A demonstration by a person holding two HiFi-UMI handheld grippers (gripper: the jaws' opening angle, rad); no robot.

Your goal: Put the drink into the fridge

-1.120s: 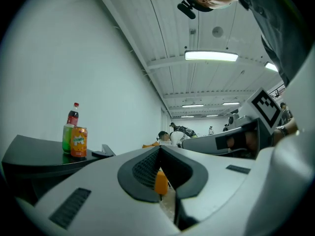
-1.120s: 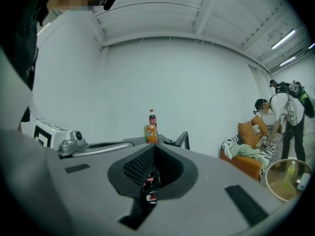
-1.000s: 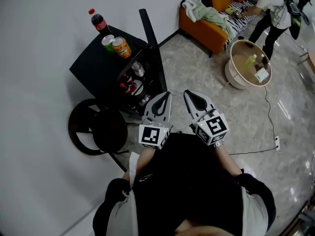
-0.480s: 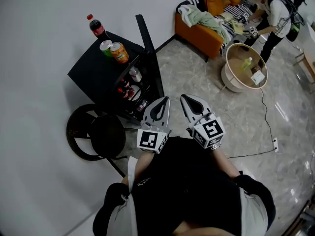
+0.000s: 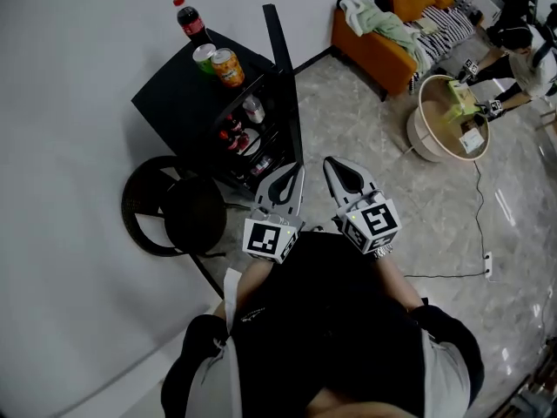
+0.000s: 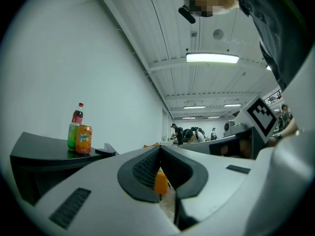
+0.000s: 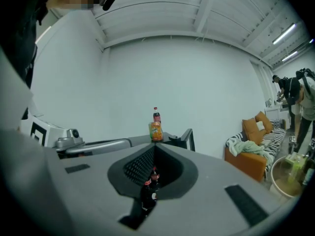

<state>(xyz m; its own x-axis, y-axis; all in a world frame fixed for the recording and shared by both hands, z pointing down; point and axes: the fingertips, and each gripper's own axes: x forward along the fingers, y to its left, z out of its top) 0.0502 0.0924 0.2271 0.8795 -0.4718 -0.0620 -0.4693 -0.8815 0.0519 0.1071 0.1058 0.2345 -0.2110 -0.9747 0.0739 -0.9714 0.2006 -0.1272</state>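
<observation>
A black mini fridge (image 5: 178, 111) stands against the wall with its door (image 5: 285, 85) swung open. On its top are a cola bottle (image 5: 189, 20), a green can (image 5: 204, 57) and an orange can (image 5: 228, 68). More drinks sit on the shelves (image 5: 248, 133) inside. My left gripper (image 5: 296, 172) and right gripper (image 5: 332, 164) hang side by side in front of the fridge, both shut and empty. In the left gripper view the shut tips (image 6: 159, 150) point right of the orange can (image 6: 83, 139). From the right gripper (image 7: 154, 147) I see the cola bottle (image 7: 156, 116) straight ahead.
A black round stool (image 5: 170, 216) stands left of the grippers, near the fridge. An orange sofa (image 5: 387, 46) and a round white table (image 5: 448, 116) are at the far right, with a person (image 5: 522, 46) beside them. A cable (image 5: 479, 225) runs over the tiled floor.
Both grippers stay shut and side by side. The head view has shifted a little. The person in the background has moved from the sofa to the far side of the round table.
</observation>
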